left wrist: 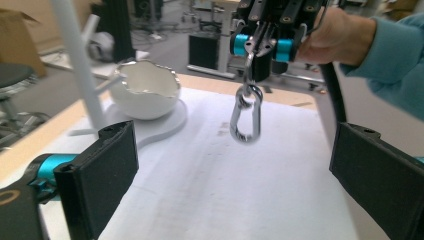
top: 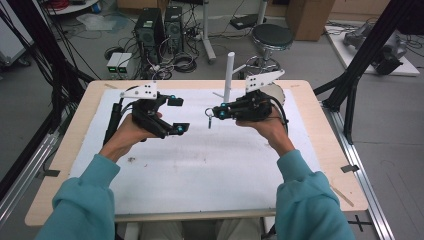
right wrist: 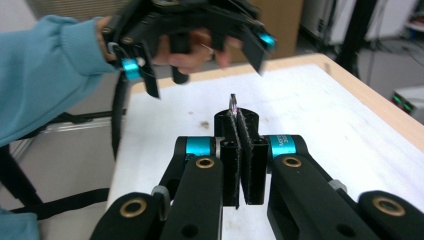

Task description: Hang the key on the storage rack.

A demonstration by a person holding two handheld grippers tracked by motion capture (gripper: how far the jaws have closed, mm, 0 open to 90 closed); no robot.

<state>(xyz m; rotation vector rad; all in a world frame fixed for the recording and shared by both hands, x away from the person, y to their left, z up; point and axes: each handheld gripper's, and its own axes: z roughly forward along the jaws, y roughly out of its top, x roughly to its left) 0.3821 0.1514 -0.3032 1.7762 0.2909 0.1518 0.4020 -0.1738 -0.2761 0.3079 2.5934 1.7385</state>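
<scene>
A silver carabiner hangs straight down above the white mat. My right gripper is shut on the small link at its top. From above, the carabiner dangles at the tip of the right gripper, mid-table. In the right gripper view my right gripper has its jaws pressed together, with a sliver of metal poking out. My left gripper faces it from the left, open, with nothing between its jaws. In its own view, the left gripper frames the carabiner from a distance. The left gripper also appears opposite, spread wide.
A white bowl with a jagged rim sits on a white stand base beside an upright white post at the table's far side. The white mat covers most of the wooden table. A stool and computers stand beyond.
</scene>
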